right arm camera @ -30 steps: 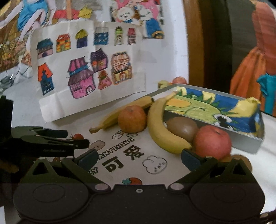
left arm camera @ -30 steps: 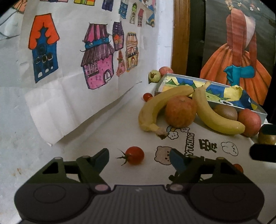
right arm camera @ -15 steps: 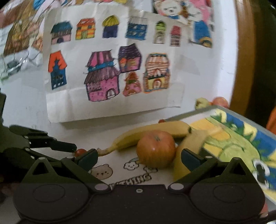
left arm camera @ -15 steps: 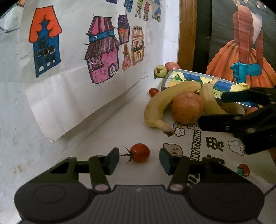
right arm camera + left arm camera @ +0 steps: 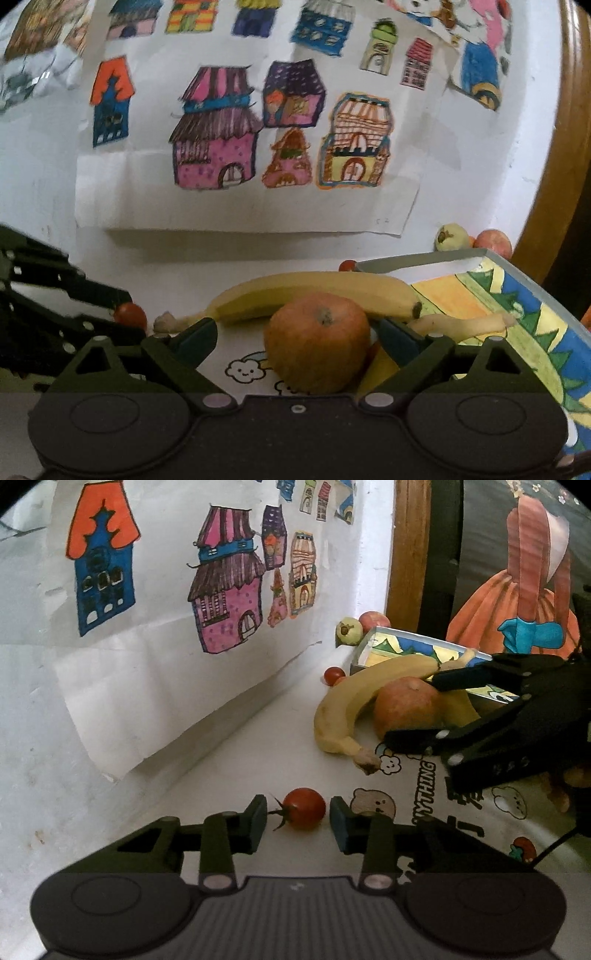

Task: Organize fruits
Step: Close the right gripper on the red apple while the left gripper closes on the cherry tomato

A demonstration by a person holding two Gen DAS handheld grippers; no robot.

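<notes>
Left tongs (image 5: 297, 818) open, tomato (image 5: 305, 808) dead centre between them; right tongs (image 5: 295, 338) open, straddling the apple (image 5: 317, 341).

**Fruit spread across the white bench**

A small red cherry tomato (image 5: 305, 808) with a green stem lies near, alone. Farther right, a round orange-red apple (image 5: 317, 341) sits upright, stem up, against a curved yellow banana (image 5: 314, 295) lying on its side behind it. A second banana (image 5: 461, 325) lies to the right
</notes>
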